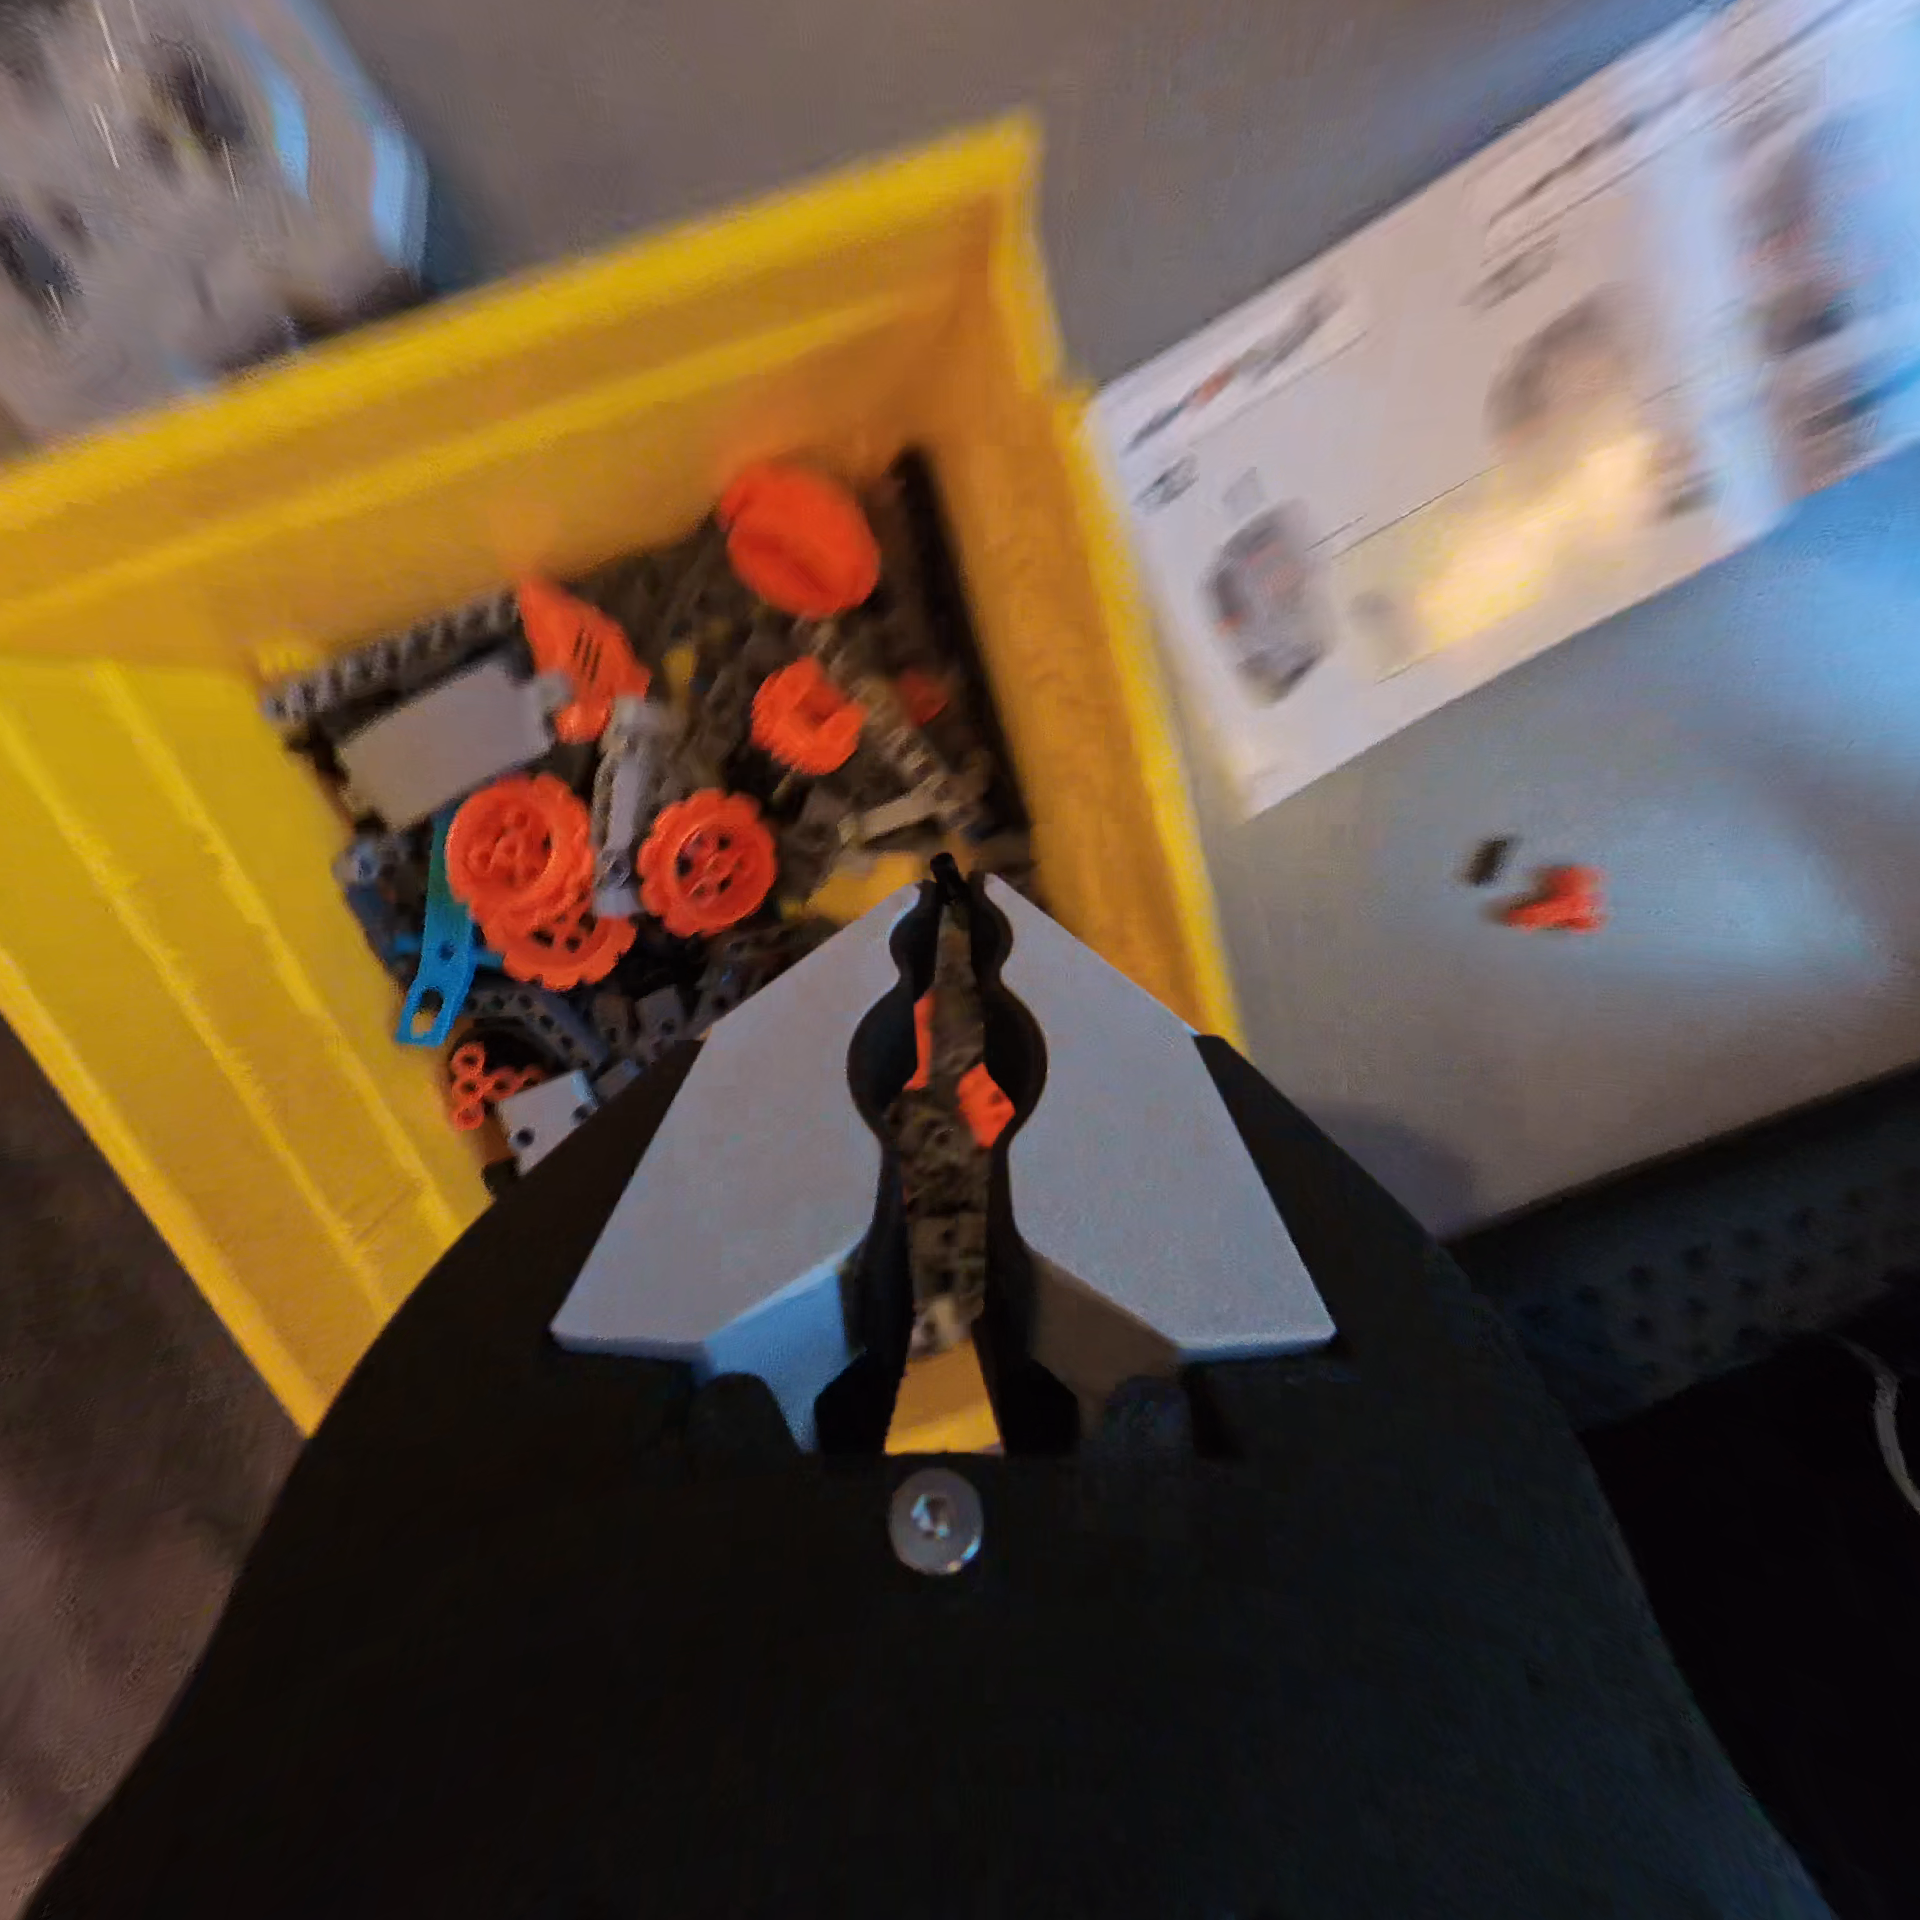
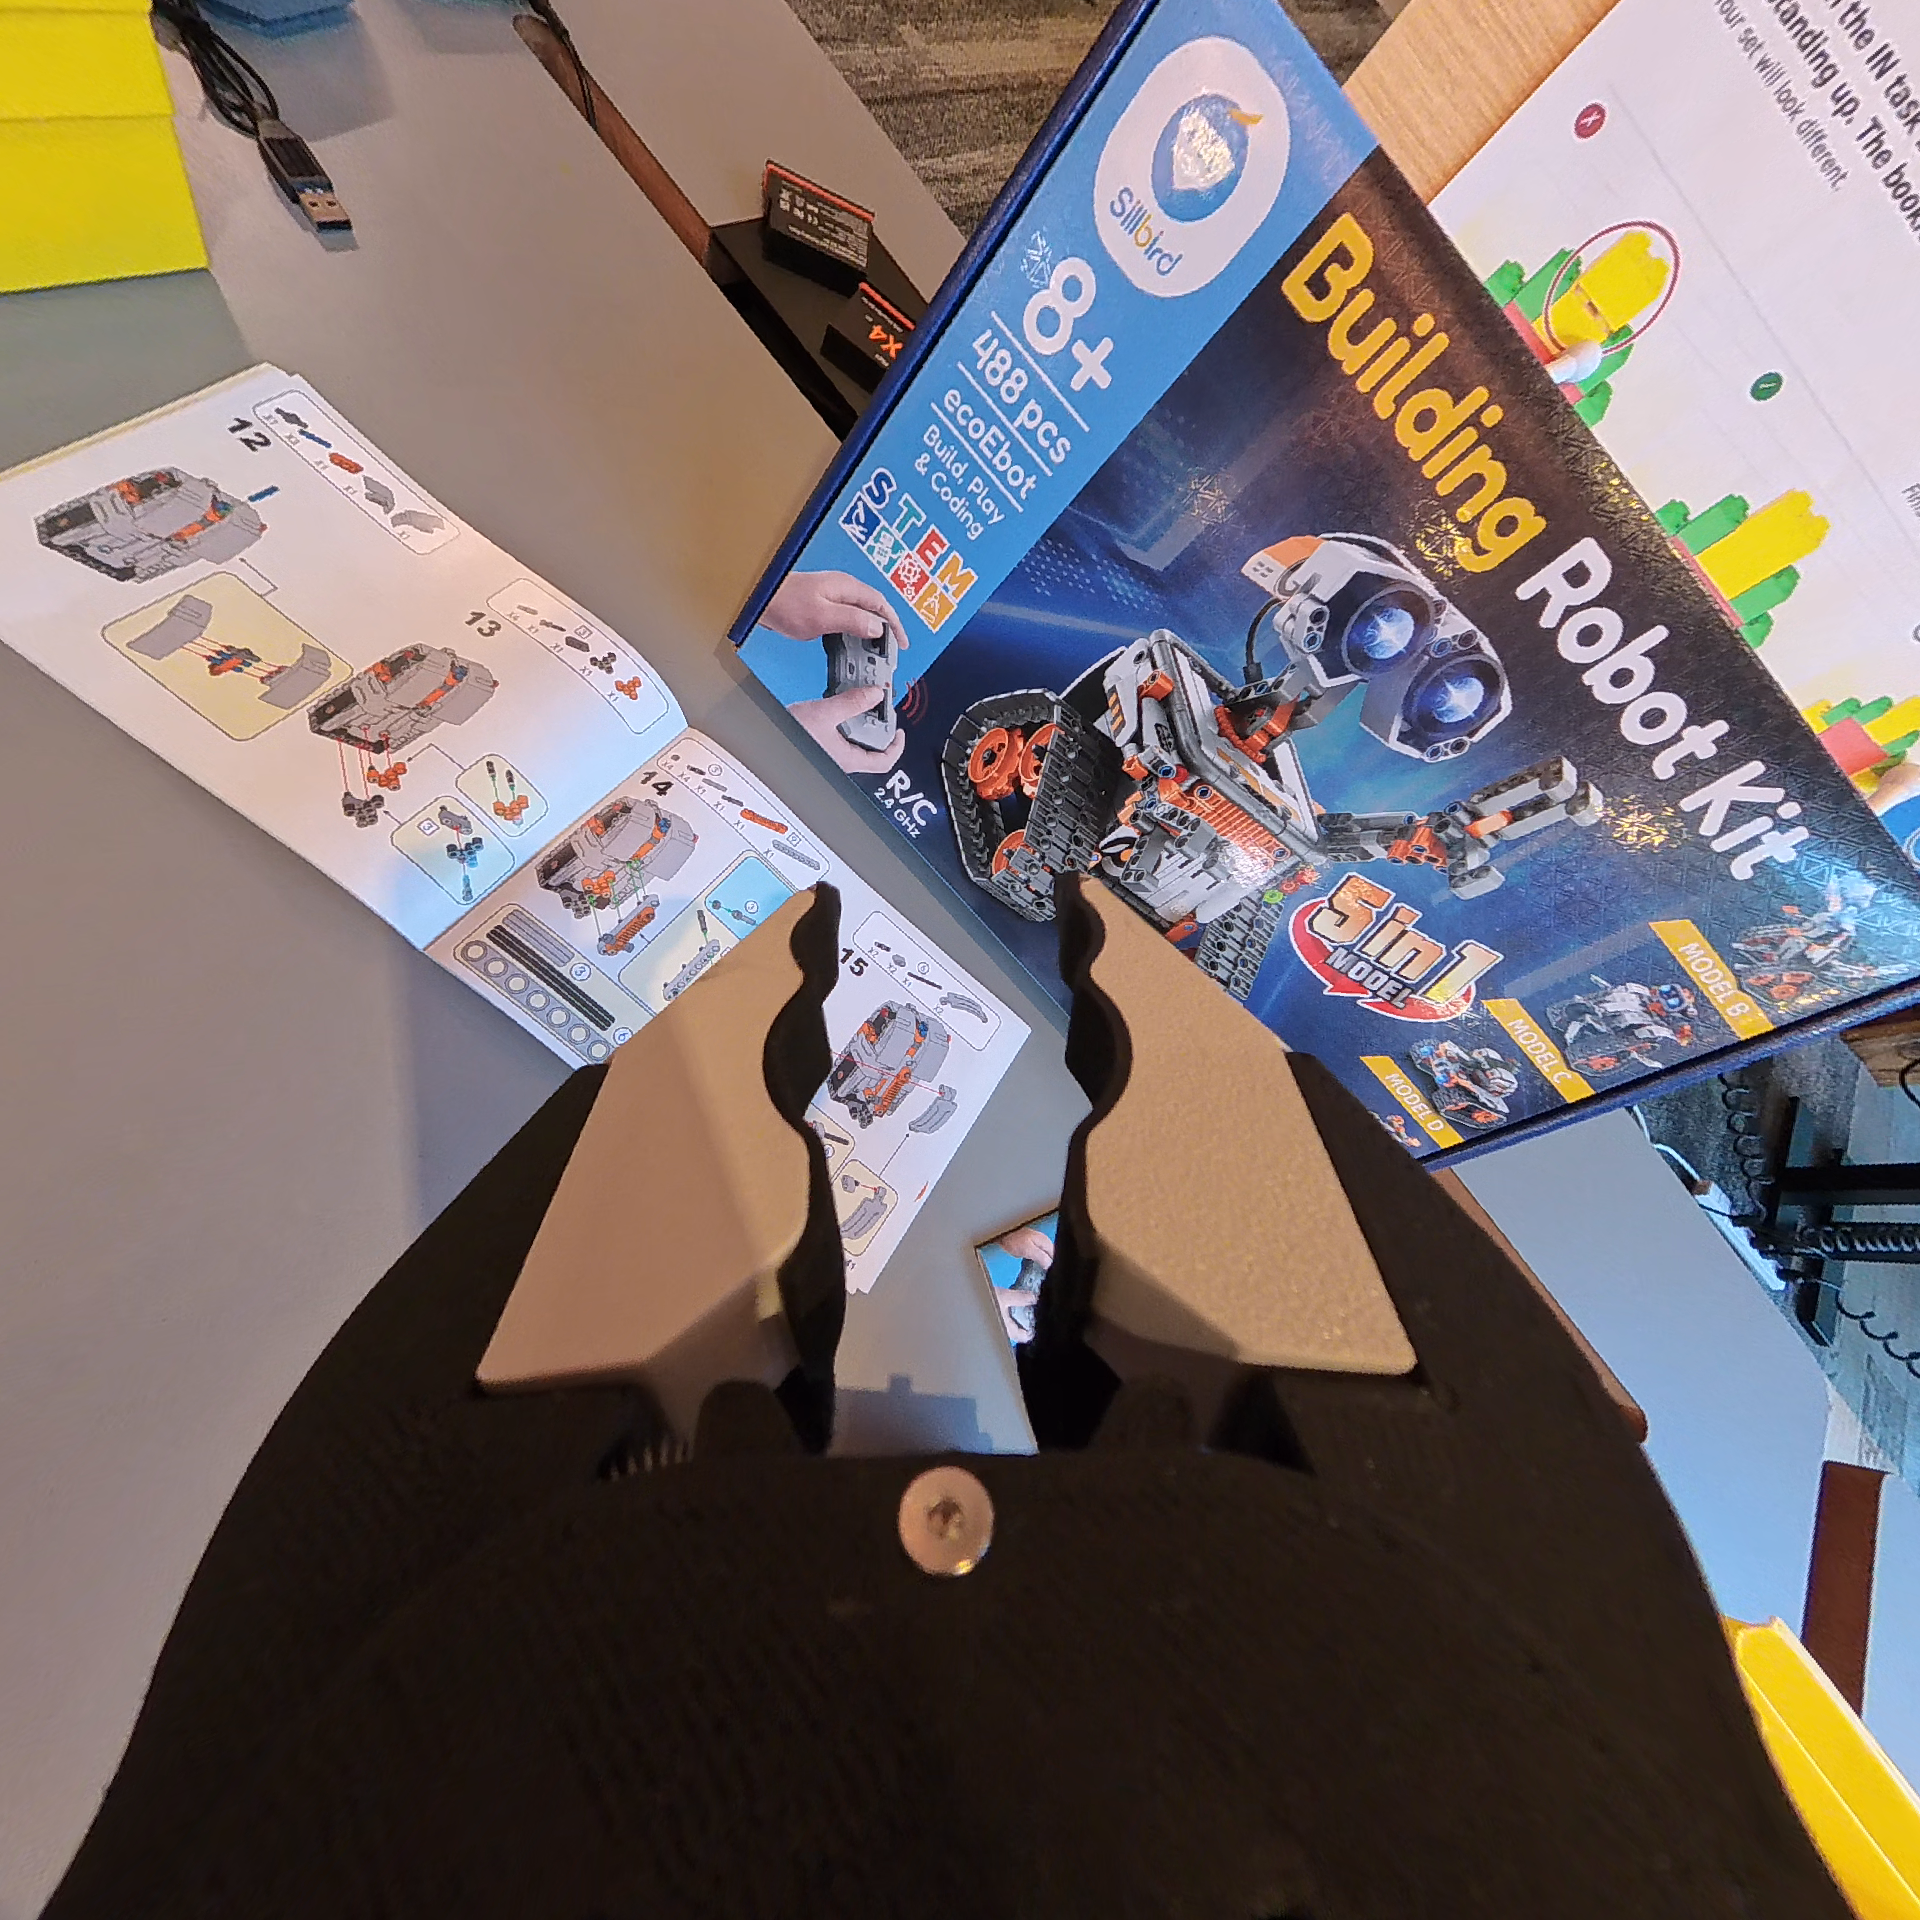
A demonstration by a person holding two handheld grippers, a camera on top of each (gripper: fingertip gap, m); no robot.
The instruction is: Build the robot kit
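In the left wrist view my left gripper hangs over a yellow bin. Its jaws are pinched on a small black piece that sticks out past the tips. The bin holds a heap of building parts: orange toothed wheels, a grey block, a blue strip and dark beams. The view is motion-blurred. In the right wrist view my right gripper is open and empty above a grey table. It sits over the near edge of an open instruction booklet.
A blue robot kit box leans right of the booklet. A printed sheet lies behind it. A USB cable and yellow bin edges sit far left. Two loose parts, orange and black, lie on the table beside the booklet. There is about 35 cm between the tips of the two grippers.
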